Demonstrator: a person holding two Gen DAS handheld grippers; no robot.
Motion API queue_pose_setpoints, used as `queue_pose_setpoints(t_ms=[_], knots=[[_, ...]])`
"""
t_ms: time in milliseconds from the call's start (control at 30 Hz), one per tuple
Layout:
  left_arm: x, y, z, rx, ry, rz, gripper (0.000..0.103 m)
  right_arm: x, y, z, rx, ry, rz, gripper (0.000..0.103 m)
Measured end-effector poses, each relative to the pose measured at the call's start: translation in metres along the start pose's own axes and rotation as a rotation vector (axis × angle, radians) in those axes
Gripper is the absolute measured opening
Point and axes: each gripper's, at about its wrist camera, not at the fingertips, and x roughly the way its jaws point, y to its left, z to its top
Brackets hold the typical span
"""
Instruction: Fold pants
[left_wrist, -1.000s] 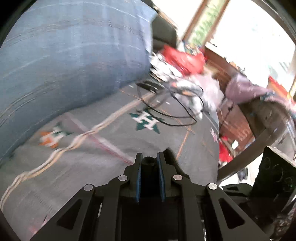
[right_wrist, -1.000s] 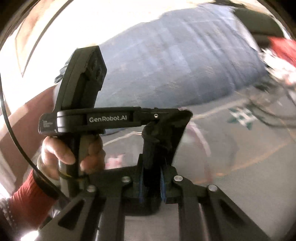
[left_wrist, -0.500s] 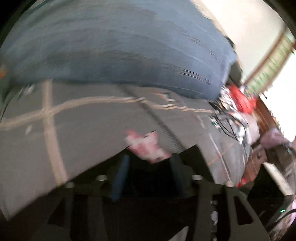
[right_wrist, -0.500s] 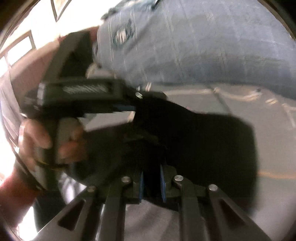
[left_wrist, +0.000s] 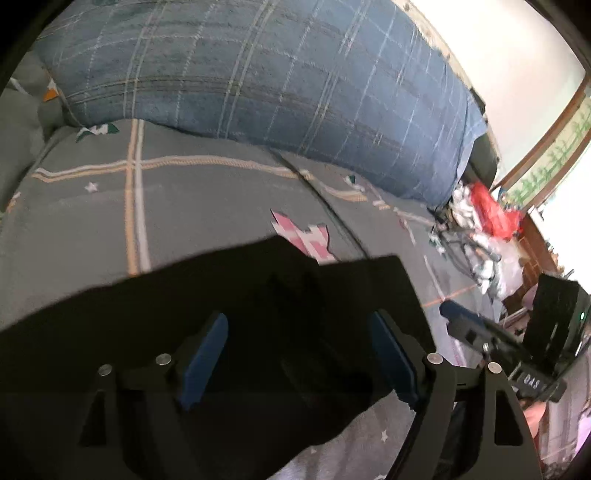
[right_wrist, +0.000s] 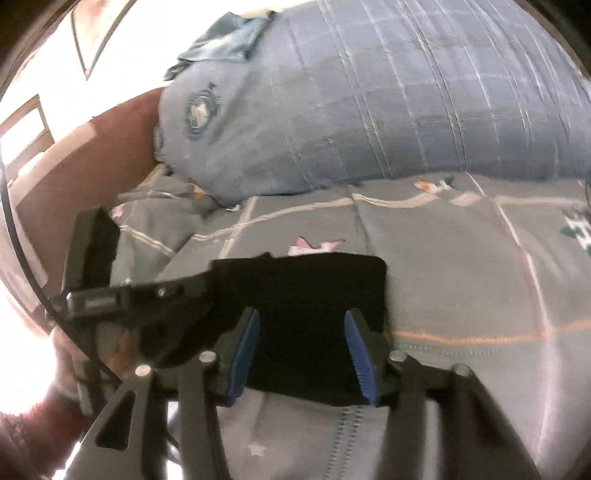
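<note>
Now both my grippers, left gripper (left_wrist: 295, 354) and right gripper (right_wrist: 301, 356), just spread, releasing black pants (right_wrist: 310, 295) lying under fingertips on bedspread (right_wrist: 461, 280); lift straight away, don't snag fold.

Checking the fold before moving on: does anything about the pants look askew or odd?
Nothing stands out. The black pants lie flat in a neat rectangle on the grey bedspread, both grippers' fingers open around them.

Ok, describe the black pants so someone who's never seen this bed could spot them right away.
Start at the big blue plaid pillow along the back of the grey patterned bedspread. In front of it lie the pants, folded into a flat rectangle. They are the only plain black cloth there.
</note>
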Motion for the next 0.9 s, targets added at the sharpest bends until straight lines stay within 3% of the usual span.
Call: queue_pose_setpoints(t_ms=[100, 333, 700, 900], knots=[[0.019, -0.014, 0.004, 0.007, 0.023, 0.025, 0.079, 0.016, 0.002, 0.0, -0.032, 0.009, -0.046, 0.038], [0.035, -0.043, -0.001, 0.085, 0.013, 0.157, 0.077, 0.049, 0.012, -0.003, -0.146, 0.064, -0.268, 0.034], [0.02, -0.043, -0.022, 0.092, -0.031, 0.193, 0.077, 0.043, 0.021, -0.002, -0.203, 0.074, -0.364, 0.037], [-0.007, -0.031, -0.031, 0.065, -0.057, 0.203, 0.077, 0.031, 0.023, 0.0, -0.222, 0.065, -0.445, 0.039]])
